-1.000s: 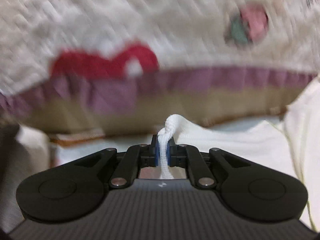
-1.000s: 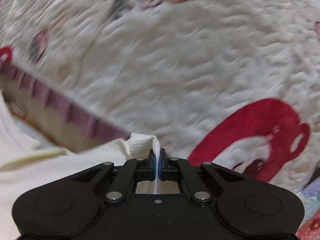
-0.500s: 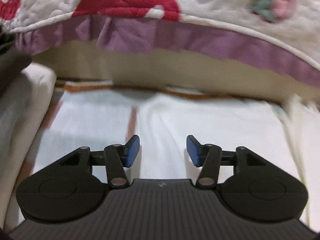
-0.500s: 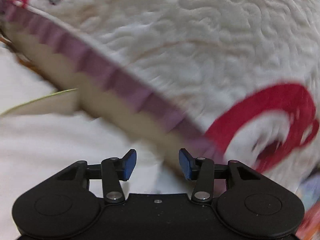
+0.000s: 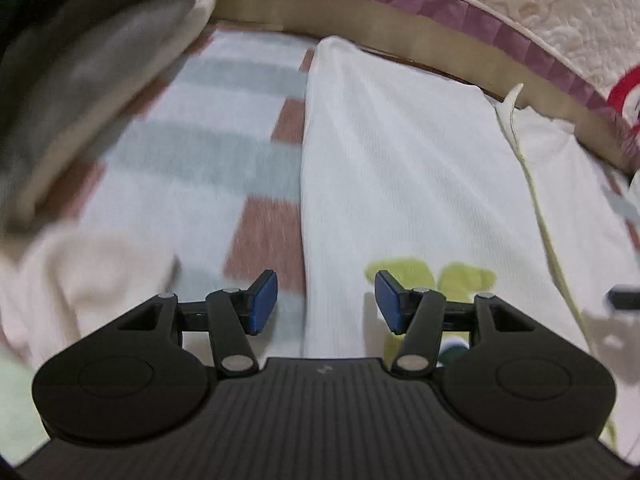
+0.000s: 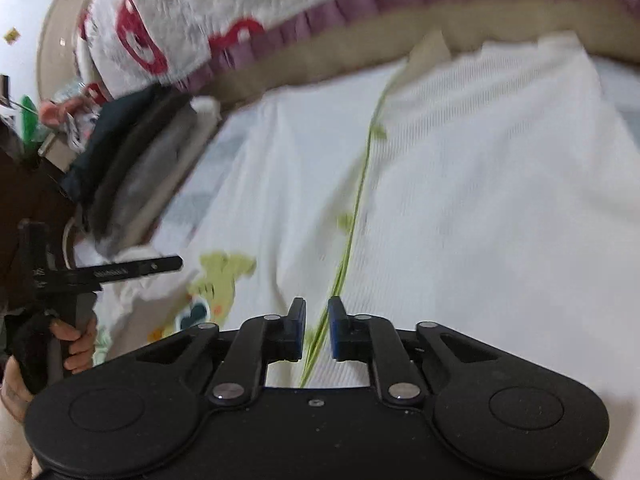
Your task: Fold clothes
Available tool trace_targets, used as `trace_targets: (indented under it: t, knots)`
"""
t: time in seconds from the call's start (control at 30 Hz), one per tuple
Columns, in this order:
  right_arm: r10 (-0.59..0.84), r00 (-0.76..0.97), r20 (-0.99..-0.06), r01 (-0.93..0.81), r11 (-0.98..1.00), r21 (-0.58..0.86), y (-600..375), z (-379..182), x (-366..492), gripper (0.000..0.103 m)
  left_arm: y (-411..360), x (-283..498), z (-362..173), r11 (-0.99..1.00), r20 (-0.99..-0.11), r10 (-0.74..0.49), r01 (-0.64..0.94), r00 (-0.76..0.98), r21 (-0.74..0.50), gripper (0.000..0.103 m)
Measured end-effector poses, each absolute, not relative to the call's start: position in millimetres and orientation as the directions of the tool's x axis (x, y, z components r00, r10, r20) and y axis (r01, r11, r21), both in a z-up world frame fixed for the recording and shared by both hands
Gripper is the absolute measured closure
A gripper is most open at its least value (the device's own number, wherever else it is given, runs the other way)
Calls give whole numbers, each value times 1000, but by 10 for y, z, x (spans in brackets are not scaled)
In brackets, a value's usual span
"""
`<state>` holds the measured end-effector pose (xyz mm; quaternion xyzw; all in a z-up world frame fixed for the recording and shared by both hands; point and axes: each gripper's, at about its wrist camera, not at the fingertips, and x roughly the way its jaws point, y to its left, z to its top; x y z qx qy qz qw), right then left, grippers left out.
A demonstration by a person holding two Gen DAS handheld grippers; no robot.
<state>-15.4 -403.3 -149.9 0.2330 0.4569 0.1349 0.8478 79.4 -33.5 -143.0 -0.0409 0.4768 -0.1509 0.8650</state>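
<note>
The white ribbed garment lies spread flat on a blanket patterned in pale blue-grey and reddish-brown blocks. Its far end reaches almost to the far edge of the blanket, where a quilted cover with a purple ruffled border and red and pink motifs rises behind a tan band. A thin yellow-green seam line runs lengthwise down the garment, and a yellow-green printed figure sits on the near part of the cloth.

The left hand-held gripper hovers over the near left side of the garment with its blue-padded jaws spread wide and nothing between them; the garment's straight left edge runs just inside the left pad. In the right wrist view this same tool appears at the left, held by the person's hand.

The right hand-held gripper hangs above the near part of the garment, jaws parted by a narrow gap, holding nothing. The green seam line passes through that gap below the pads; whether the pads touch the cloth cannot be told.

Toward the blanket's left edge lies a stack of folded dark and grey fabric, also visible from the right side. A cream-coloured cloth is bunched at the near left corner.
</note>
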Motion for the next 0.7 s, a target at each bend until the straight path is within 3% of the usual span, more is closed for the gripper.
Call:
trace_targets:
  t: [0.13, 0.2, 0.5, 0.67, 0.7]
  knots:
    - [446, 528, -723, 10, 848, 530, -3925, -1605, -291, 83, -300, 712, -1452, 964, -823, -257, 191, 506, -183, 50]
    - [432, 533, -727, 29, 850, 526, -3914, -1650, -250, 76, -260, 639, -1413, 973, -820, -224, 174, 526, -154, 46]
    - [437, 589, -679, -112, 877, 467, -3762, -1463, -267, 81, -43, 639, -1450, 984, -828, -179, 79, 531, -162, 44]
    - [369, 535, -760, -53, 913, 405, -3691, -1578, -150, 79, -8, 670, -1475, 982, -832, -183, 65, 524, -174, 44]
    - [360, 528, -769, -29, 913, 408, -3701, -1609, -141, 74, -6, 673, -1474, 983, -832, -182, 65, 524, -174, 44]
